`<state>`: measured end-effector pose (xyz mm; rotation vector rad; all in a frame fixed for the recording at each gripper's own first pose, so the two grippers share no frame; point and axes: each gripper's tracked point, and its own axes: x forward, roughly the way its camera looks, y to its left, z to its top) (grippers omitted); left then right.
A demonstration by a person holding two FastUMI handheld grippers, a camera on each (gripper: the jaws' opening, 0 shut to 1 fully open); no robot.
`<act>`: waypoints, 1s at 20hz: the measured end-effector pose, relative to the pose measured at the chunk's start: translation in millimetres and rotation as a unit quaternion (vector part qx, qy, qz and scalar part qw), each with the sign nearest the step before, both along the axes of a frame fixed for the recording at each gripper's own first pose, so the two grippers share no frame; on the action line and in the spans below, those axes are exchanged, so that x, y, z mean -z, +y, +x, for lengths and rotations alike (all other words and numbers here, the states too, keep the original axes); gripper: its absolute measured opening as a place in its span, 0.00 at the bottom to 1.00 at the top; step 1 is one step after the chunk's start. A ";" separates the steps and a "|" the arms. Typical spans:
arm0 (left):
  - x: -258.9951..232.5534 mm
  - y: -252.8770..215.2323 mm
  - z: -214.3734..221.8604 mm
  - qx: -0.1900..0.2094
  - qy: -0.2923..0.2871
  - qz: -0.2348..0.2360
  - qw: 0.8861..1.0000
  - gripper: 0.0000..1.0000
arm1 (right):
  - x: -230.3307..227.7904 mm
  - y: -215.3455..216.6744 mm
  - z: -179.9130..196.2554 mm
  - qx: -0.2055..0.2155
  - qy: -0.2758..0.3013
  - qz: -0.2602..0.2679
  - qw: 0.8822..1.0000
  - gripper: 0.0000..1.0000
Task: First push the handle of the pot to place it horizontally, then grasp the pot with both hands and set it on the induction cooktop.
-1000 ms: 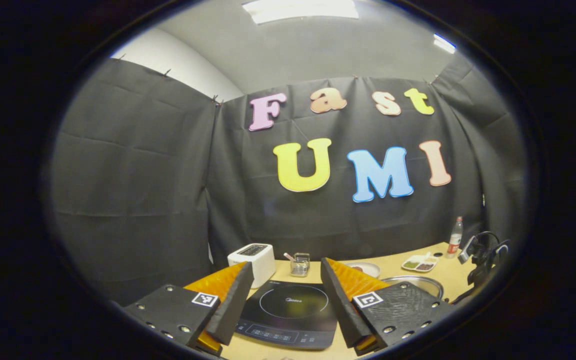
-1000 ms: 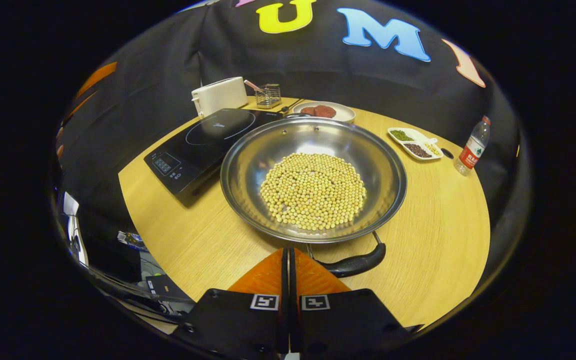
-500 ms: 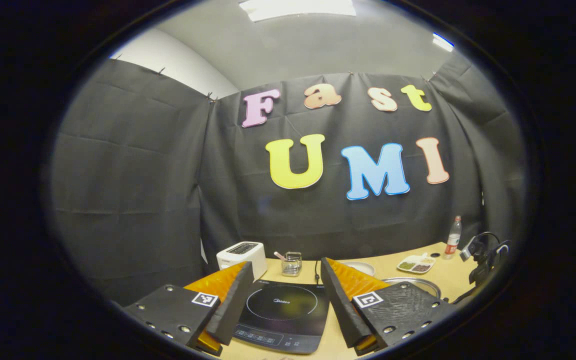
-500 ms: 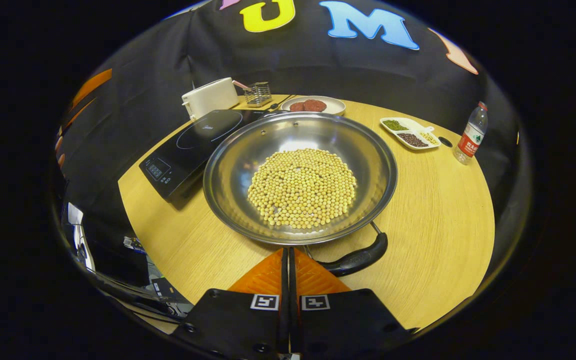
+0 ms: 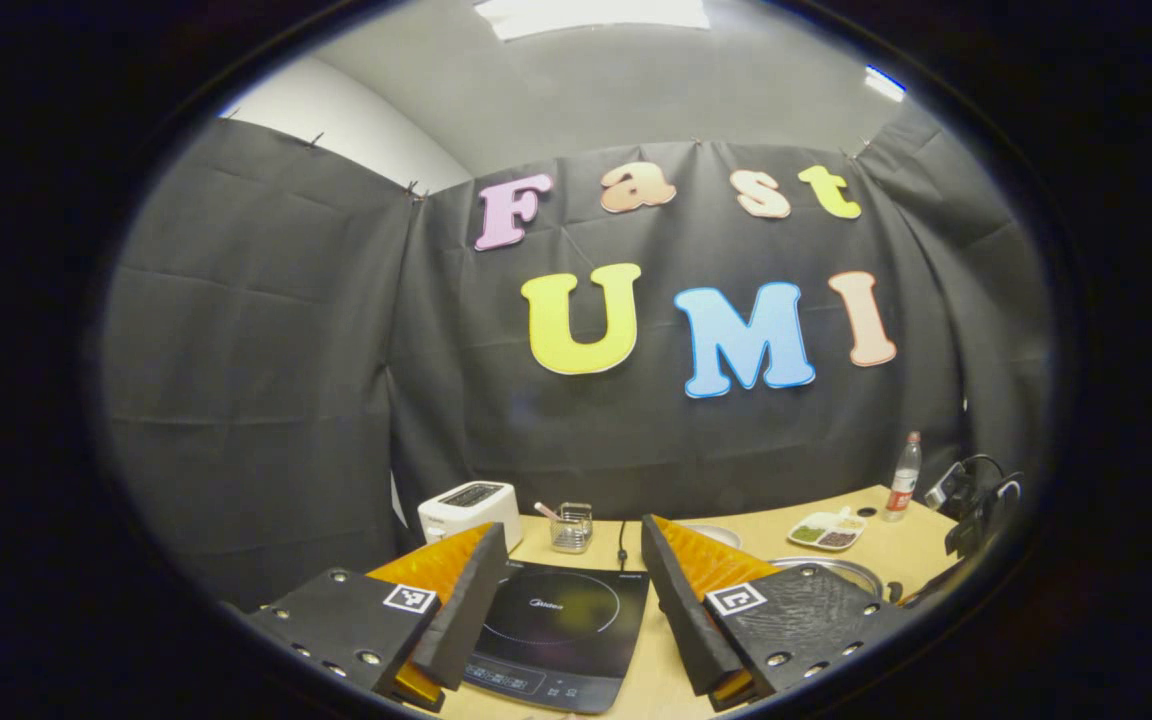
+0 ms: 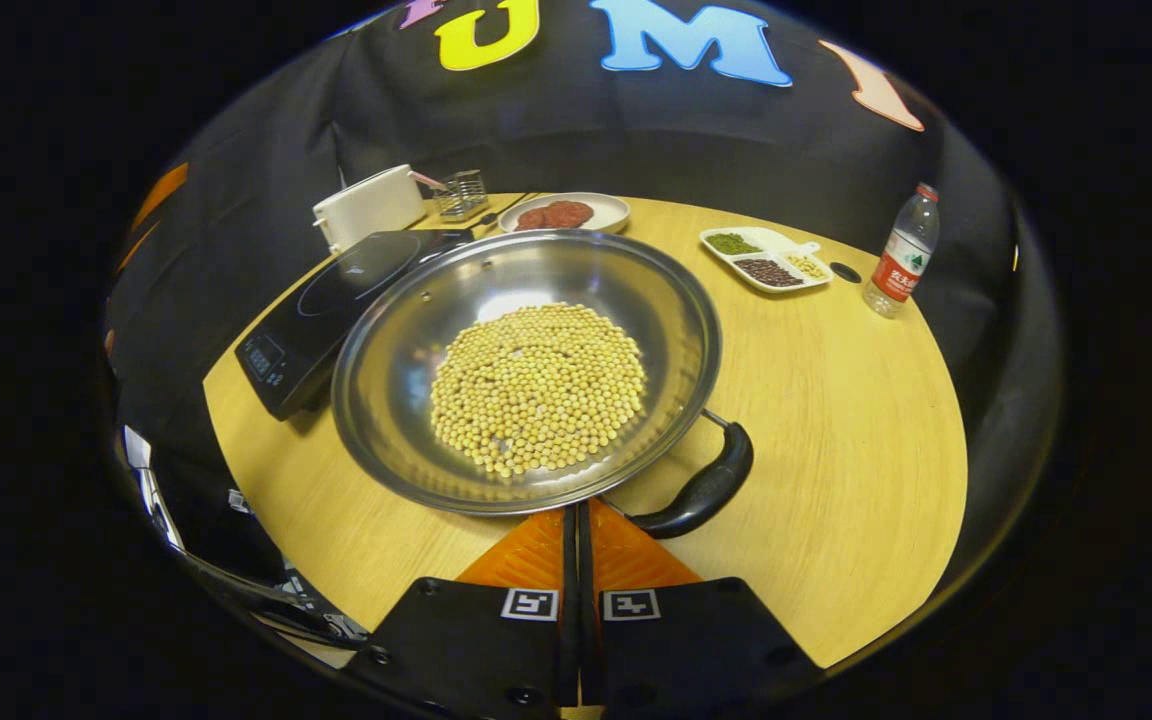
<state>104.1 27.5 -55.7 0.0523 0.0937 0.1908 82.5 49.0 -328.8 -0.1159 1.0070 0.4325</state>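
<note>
We see the pot (image 6: 526, 370) (holding yellow beans (image 6: 539, 388)) on the wooden table (image 6: 836, 440), just right of the induction cooktop (image 6: 336, 300), its black handle (image 6: 701, 490) angled toward the right gripper (image 6: 576, 520), whose fingers meet empty at the handle's near end. The left gripper (image 5: 566, 570) hangs with fingers spread above the cooktop.

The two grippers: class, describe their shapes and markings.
Left gripper and right gripper match: each has two wedge-shaped jaws with ribbed inner faces, mounted on flat plates with round screw heads and one square coded marker per plate.
</note>
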 end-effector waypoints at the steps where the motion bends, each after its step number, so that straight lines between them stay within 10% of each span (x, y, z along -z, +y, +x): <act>1: -0.2 0.2 -0.1 -0.001 0.001 0.000 1.000 0.80 | 1.1 -3.5 3.5 0.008 -0.001 0.001 1.000 0.02; 14: 9.5 -19.1 9.6 0.000 0.018 0.010 1.000 0.82 | -4.7 -51.4 61.7 0.105 -0.034 0.008 0.994 0.02; 20: 25.0 -43.5 27.1 0.015 0.031 -0.007 0.999 0.80 | -65.0 -55.8 76.5 0.121 -0.139 0.056 0.981 0.03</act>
